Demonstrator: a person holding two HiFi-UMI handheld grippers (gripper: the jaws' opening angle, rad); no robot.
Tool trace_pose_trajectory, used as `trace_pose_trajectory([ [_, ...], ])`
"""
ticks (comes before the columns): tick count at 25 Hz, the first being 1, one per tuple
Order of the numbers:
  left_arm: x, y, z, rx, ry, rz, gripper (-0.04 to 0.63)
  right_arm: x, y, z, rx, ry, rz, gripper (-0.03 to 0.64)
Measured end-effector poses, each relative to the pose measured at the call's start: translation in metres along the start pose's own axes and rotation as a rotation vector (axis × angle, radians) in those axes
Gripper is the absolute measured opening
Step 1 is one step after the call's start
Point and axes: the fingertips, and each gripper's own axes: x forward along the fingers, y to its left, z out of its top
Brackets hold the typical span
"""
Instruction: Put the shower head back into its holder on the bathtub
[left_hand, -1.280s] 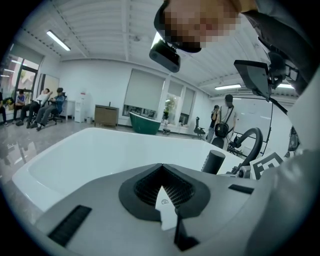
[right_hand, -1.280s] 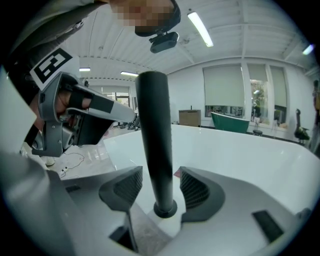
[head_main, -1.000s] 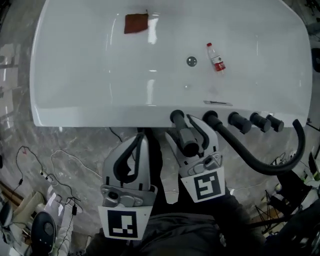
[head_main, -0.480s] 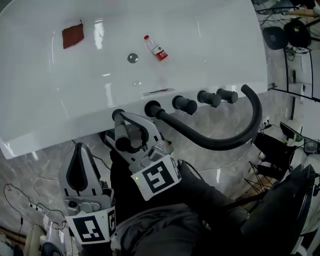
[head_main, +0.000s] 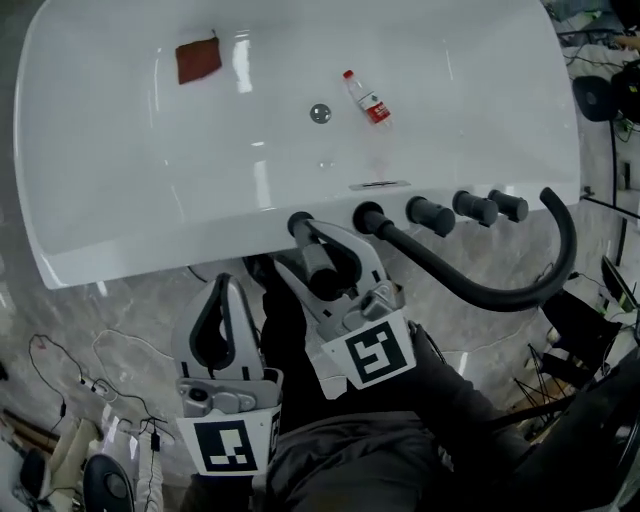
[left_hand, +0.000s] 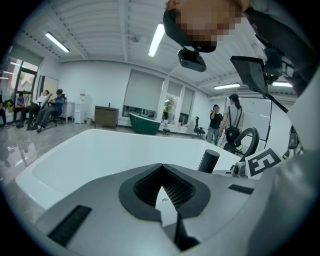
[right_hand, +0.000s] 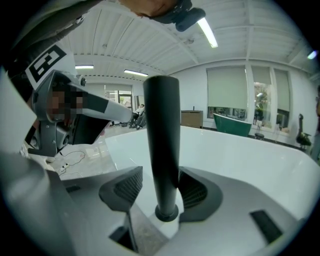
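The black shower head stands upright at the near rim of the white bathtub. In the right gripper view its lower end sits in a dark ring on a white surface. The right tongs are closed around its shaft, one pad on each side. The left tongs hang just beside them over the grey marble floor, together and holding nothing.

A thick black hose curves away to the right past a row of black knobs. Inside the tub lie a red cloth and a plastic bottle, either side of the drain.

Loose cables trail on the floor. The room is a wide hall with ceiling strip lights, a green bathtub by the far windows, and seated people.
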Motion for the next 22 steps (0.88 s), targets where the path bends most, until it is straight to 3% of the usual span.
trace_pose_trajectory([
  [3, 0.004, 0.003, -0.003, -0.010, 0.009, -0.010, 0.003, 0.001, -0.004, -0.004, -0.008, 0.019, -0.009, 0.222],
  [8, 0.003, 0.009, -0.009, -0.004, 0.024, -0.020, 0.003, 0.003, -0.004, -0.011, 0.103, 0.038, -0.062, 0.222],
  [22, 0.005, 0.009, -0.012, -0.003, 0.025, -0.035, 0.003, 0.005, -0.006, -0.010, 0.079, 0.027, -0.076, 0.222],
])
